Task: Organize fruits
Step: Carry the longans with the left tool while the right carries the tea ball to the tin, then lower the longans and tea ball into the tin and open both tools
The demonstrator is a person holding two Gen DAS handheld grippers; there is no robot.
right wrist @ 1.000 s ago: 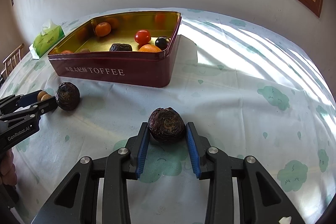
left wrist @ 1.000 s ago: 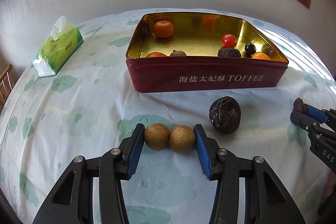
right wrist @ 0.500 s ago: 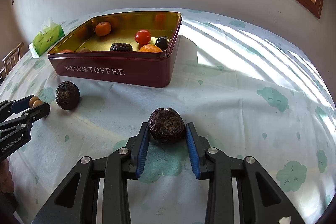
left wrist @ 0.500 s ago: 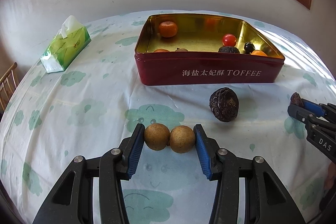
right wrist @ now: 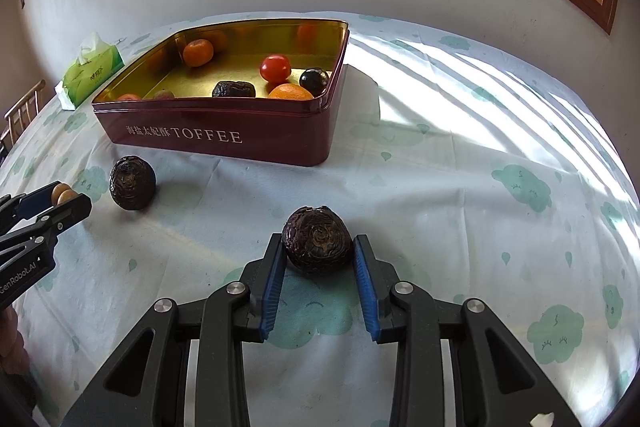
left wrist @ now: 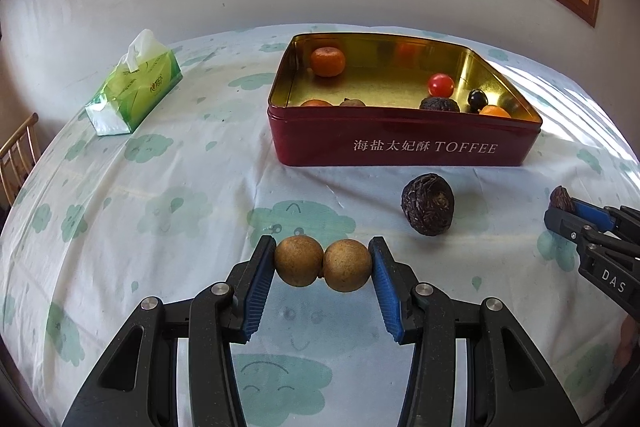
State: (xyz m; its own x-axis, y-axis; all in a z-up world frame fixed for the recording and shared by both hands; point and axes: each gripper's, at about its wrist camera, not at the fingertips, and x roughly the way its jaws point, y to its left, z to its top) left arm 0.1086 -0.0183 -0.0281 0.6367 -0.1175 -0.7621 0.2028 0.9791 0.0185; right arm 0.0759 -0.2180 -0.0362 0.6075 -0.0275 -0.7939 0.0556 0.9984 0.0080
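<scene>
Ribbed blue fingers (right wrist: 275, 277) pinch wrinkled dark fruit (right wrist: 317, 246).

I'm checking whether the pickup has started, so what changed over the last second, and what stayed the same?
The left tongs, shut on the two brown fruits, have lifted them off the tablecloth; the red tin now looks farther off. The right tongs remain around the dark wrinkled fruit, barely moved. The loose dark fruit, the tin's contents and the tissue pack lie as before.
</scene>
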